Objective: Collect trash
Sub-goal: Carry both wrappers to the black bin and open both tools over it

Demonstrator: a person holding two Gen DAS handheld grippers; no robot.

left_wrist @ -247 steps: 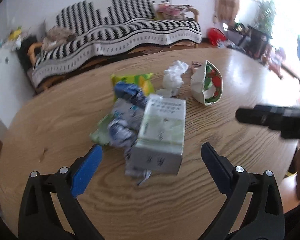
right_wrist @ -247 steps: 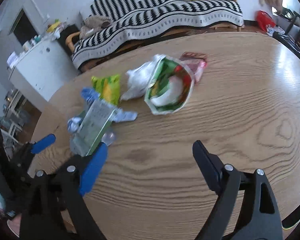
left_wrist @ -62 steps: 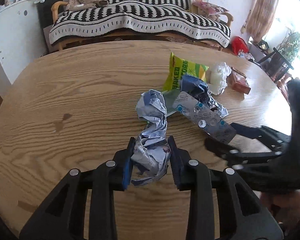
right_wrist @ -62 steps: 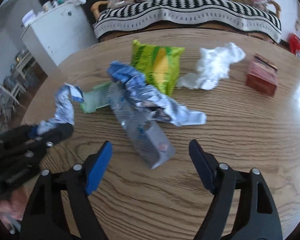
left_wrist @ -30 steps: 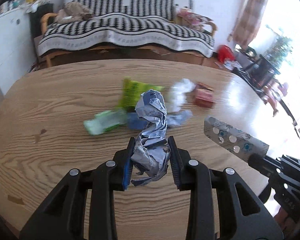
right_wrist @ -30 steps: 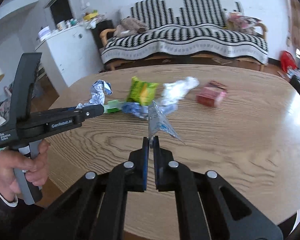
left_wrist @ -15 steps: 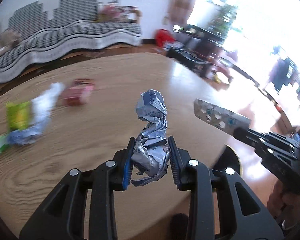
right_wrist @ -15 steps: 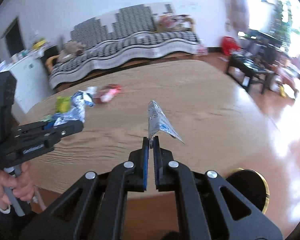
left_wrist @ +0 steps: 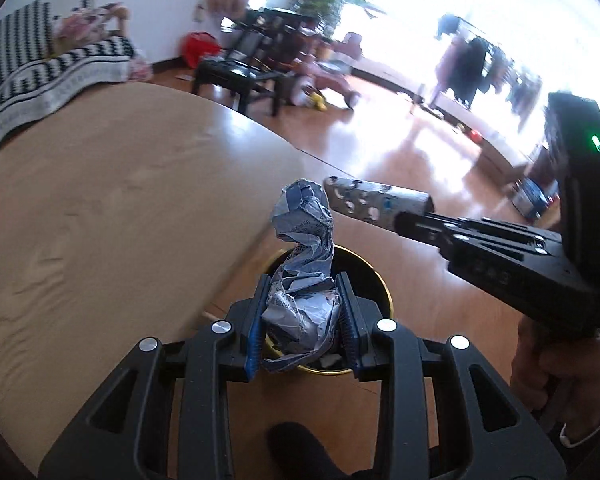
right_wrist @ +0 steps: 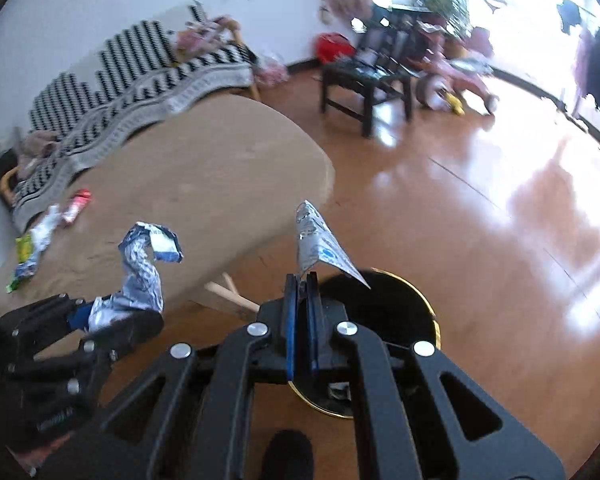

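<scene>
Trash now hangs over the bin (left_wrist: 384, 288) at 6 o'clock, swung off the table (left_wrist: 100, 208): left gripper (left_wrist: 302, 320) clamps the wrapper (left_wrist: 304, 240), right gripper (right_wrist: 302, 320) pinches the foil (right_wrist: 320, 246); ready to drop

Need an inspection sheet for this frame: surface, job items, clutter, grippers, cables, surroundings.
Surface: oval wooden table, mostly bare at the near end.
Job's things: crumpled wrapper and flattened silver wrapper, both held above the black bin on the floor beside the table.
Clutter: leftover trash at the table's far end.
Grippers: left gripper shut on the crumpled wrapper; right gripper shut on the flattened silver wrapper.
Cables: nothing seen.
Surroundings: striped sofa, dark stool, glossy wooden floor, bright window glare.
</scene>
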